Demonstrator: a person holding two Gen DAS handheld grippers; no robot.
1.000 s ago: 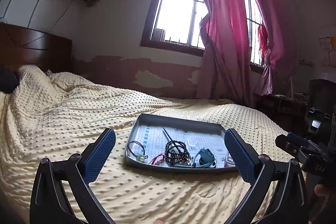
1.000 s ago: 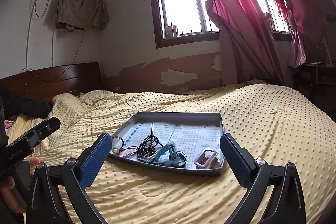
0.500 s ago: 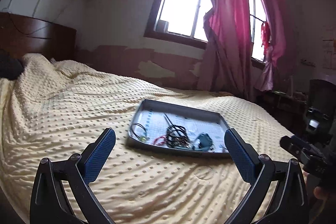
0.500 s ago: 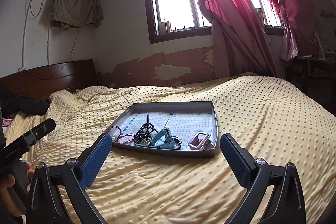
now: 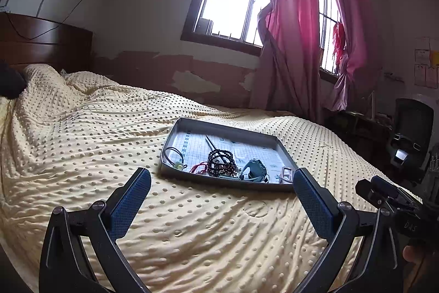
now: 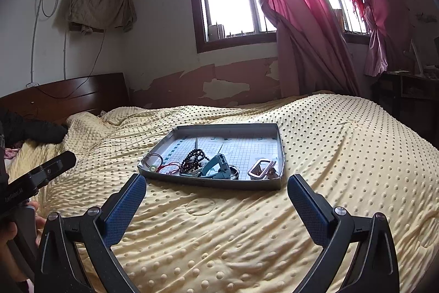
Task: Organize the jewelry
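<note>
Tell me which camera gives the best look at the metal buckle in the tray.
The right wrist view: the metal buckle shows whole at the tray's near right corner. In the left wrist view, the buckle is partly hidden behind one finger of the open left gripper.

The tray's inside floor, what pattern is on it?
The tray floor is white with a fine grid of lines, like graph paper. It shows best in the right wrist view.

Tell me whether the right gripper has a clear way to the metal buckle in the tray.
Probably yes. The right gripper is open and empty, short of the tray. The metal buckle lies alone in the near right corner; only the low tray wall stands between.
</note>
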